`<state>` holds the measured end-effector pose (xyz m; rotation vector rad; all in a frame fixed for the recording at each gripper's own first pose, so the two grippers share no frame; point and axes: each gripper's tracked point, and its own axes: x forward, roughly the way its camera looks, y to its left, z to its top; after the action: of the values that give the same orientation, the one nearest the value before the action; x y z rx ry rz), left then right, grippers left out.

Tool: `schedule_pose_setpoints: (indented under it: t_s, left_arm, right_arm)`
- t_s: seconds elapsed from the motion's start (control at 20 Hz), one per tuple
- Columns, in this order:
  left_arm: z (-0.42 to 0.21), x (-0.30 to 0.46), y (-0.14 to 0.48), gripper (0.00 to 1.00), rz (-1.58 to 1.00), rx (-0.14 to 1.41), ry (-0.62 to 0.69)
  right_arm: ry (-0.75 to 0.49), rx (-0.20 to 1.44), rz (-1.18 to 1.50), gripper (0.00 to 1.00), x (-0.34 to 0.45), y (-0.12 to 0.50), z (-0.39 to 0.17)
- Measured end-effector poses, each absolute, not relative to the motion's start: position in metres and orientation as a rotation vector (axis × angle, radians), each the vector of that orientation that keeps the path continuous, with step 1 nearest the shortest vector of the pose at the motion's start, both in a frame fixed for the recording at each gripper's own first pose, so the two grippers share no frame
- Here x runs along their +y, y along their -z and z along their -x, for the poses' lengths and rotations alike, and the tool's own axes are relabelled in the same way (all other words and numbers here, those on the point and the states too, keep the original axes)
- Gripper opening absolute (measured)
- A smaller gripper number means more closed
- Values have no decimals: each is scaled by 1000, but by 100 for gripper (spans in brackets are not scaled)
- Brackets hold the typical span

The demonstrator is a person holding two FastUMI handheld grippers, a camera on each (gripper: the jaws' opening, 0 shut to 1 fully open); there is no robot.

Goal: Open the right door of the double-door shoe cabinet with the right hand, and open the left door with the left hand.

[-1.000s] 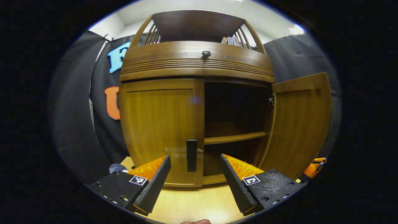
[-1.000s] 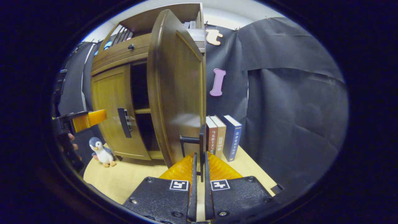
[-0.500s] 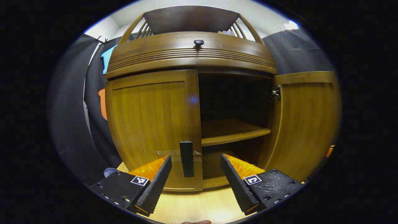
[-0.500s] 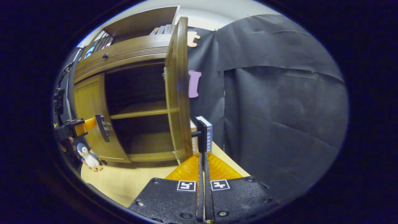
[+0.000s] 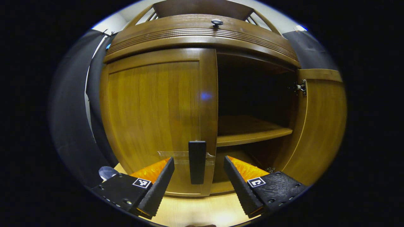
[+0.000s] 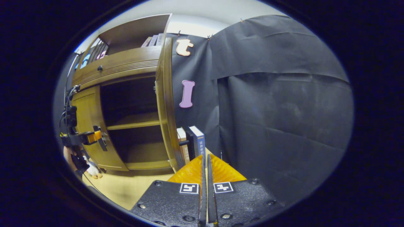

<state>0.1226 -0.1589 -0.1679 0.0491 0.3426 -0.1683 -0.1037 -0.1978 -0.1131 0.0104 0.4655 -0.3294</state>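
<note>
- So, right door (image 5: 318,126) is already swung wide, and you can see straight into the cabinet (image 5: 202,34) and its shelf (image 5: 252,134). That half of the job looks done to me.
- Left door (image 5: 154,116) looks shut, flush with the cabinet front.
- Left gripper (image 5: 199,183) is spread wide, holding nothing. The black handle (image 5: 197,162) on the left door sits dead ahead in the gap between its two fingers, closer to the left finger than the right, touching neither.
- That handle is a vertical bar, long axis running up and down, and the fingers stand on either side of it. So my guess is the next move is just push forward a touch and pinch sideways across the bar.
- The handle sits on the door's inner edge, next to the open middle, so the pull would have to arc out toward the left finger's side.
- Right gripper (image 6: 204,176) is clenched tight, with the jaws pressed together. I can't really tell whether anything is pinched in there. The right door's edge (image 6: 165,104) stands up and to the left of its fingertips, with some books (image 6: 191,142) just past them.
- From the right gripper view, the left gripper (image 6: 91,137) is right at the left door's handle, so it's obviously the nearer one for this.
</note>
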Motion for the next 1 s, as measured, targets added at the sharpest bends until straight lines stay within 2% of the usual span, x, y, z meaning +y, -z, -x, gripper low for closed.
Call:
schedule_pose_setpoints:
  t_s: [0.05,0.1,0.15,0.2,0.35,0.4,0.45,0.5,0.6,0.65,0.8,0.9,1.0]
  left_arm:
    - [-126,-160,172,93,-45,351,170]
    - [-130,-159,175,93,-44,353,169]
    - [-131,-157,177,83,-43,355,164]
    - [-137,-157,181,100,-42,358,159]
    - [-148,-153,188,65,-44,361,155]
    - [-151,-153,190,73,-42,363,160]
    - [-153,-155,192,62,-41,365,168]
    - [-153,-153,197,73,-45,370,166]
    - [-156,-156,202,71,-55,385,172]
    - [-159,-157,205,51,-62,386,181]
    - [-165,-160,203,49,-77,354,202]
    - [-163,-161,202,35,-93,346,210]
    - [-165,-161,202,36,-115,329,219]
  right_arm:
    - [320,457,-3,0,-197,111,104]
    - [307,447,3,5,-195,107,104]
    - [293,437,9,5,-192,103,104]
    - [280,428,13,5,-188,100,104]
    - [245,413,18,6,-169,92,106]
    - [226,408,20,1,-163,93,109]
    - [215,410,24,8,-158,93,110]
    - [204,414,28,5,-155,94,110]
    - [191,419,38,12,-148,96,110]
    - [189,421,42,13,-145,96,111]
    - [183,423,42,16,-138,96,112]
    - [184,425,42,19,-137,96,112]
    - [191,431,40,24,-136,99,113]
